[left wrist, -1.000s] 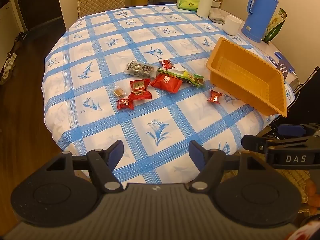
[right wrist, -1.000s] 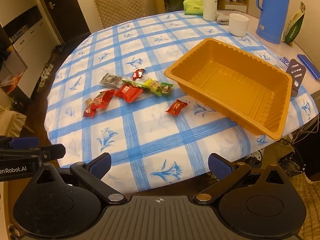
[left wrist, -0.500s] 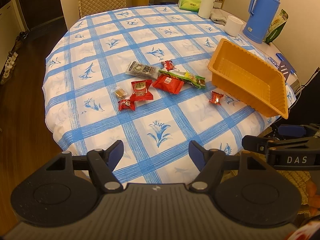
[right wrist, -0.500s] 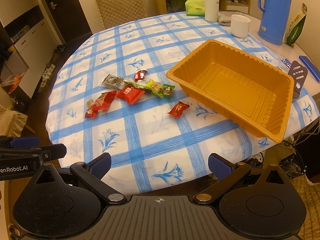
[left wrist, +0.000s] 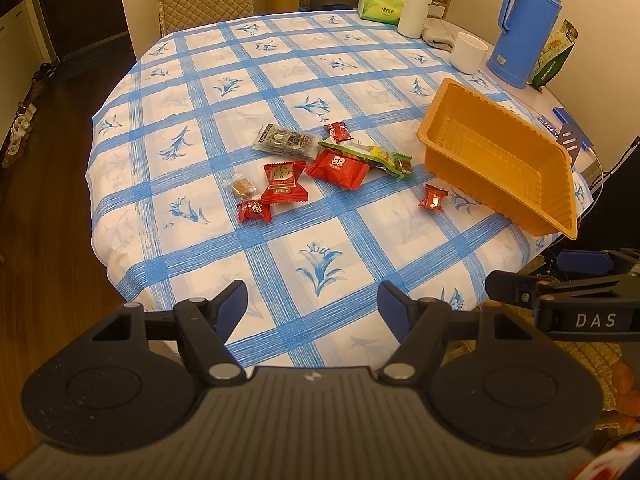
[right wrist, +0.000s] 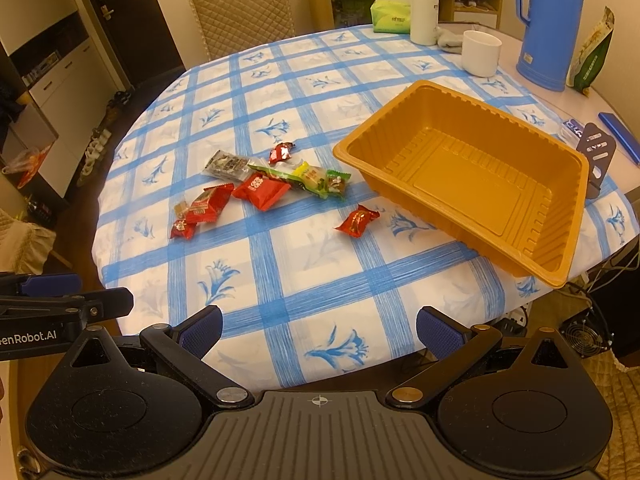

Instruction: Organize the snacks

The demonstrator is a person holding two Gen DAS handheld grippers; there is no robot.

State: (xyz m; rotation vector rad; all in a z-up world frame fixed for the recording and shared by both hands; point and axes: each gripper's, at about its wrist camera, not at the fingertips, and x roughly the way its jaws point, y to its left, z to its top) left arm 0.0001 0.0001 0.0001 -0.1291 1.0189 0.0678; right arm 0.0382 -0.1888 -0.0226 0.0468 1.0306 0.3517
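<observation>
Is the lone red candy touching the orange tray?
Apart. Right wrist view shows tablecloth between the red candy and the orange tray.

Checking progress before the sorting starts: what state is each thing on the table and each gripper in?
orange tray: upright, holding nothing
lone red candy: on the cloth, beside the tray
snack pile: loose on the cloth, none in the tray
white cup: upright
blue thermos: upright, lid on
left gripper: open, holding nothing
right gripper: open, holding nothing
</observation>
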